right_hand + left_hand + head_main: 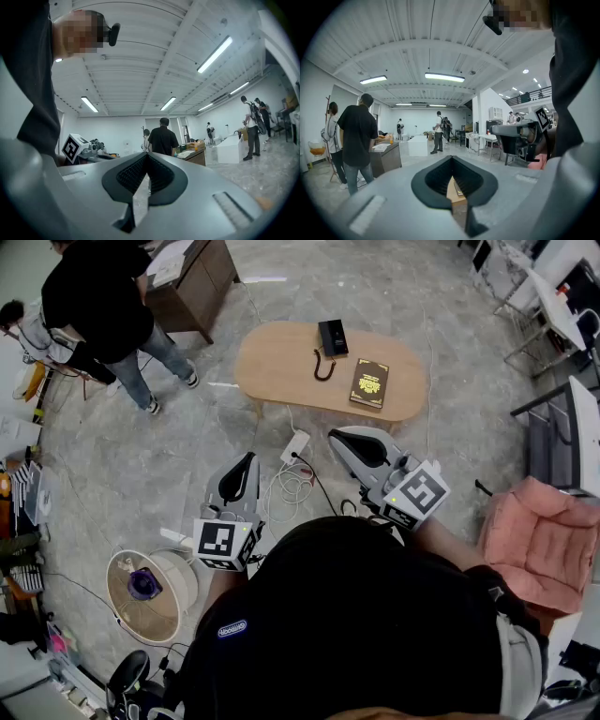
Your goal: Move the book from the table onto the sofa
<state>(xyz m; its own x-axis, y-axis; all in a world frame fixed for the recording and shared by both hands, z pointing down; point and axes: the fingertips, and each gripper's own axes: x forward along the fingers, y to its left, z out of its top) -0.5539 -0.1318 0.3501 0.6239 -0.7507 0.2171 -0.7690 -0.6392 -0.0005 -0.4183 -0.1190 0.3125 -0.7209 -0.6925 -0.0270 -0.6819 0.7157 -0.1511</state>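
The book (369,382), dark with gold print, lies flat near the right end of the oval wooden table (281,367) in the head view. Both grippers hang in front of the person's body, short of the table and touching nothing. My left gripper (251,457) is shut and empty, aimed slightly downward; through the slit under its tips (451,159) a strip of the table (452,191) shows. My right gripper (334,434) is held level, also shut and empty, with its tips (146,154) meeting. The pink sofa (541,542) stands at the right, beside the person.
A black box (333,337) with a dark cord lies on the table's far side. A power strip (294,446) and coiled cables lie on the floor before the table. A person in black (101,298) stands by a brown cabinet (192,277) at far left. Metal furniture (561,418) stands right.
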